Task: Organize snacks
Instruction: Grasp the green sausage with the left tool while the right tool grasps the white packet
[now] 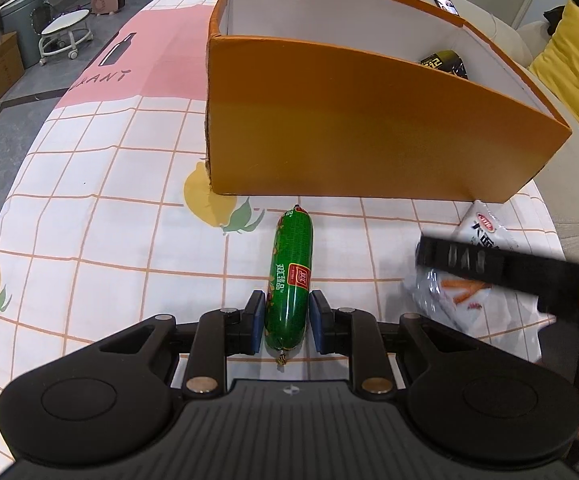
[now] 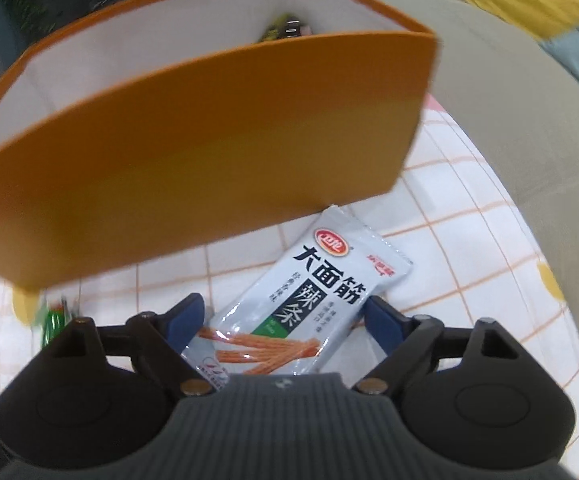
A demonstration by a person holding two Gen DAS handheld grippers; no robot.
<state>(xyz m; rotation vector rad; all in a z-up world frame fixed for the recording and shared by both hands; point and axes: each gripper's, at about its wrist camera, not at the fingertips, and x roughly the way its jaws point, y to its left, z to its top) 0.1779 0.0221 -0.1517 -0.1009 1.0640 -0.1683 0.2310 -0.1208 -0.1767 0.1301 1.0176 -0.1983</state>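
A green sausage (image 1: 290, 280) lies on the checked tablecloth in front of the orange box (image 1: 369, 136). My left gripper (image 1: 287, 312) has its blue pads against both sides of the sausage's near end. My right gripper (image 2: 285, 312) is open, its blue pads on either side of a white spicy-strip packet (image 2: 309, 300) lying flat by the box's front right corner. The packet (image 1: 485, 236) and the right gripper's finger (image 1: 489, 264) also show in the left wrist view. A dark snack bag (image 1: 445, 64) lies inside the box.
The orange box (image 2: 209, 152) stands close ahead of both grippers, its white inside open at the top. The table's right edge meets a beige sofa (image 1: 501, 28) with a yellow cushion (image 1: 573, 64). A stool and a bin stand on the floor at the far left.
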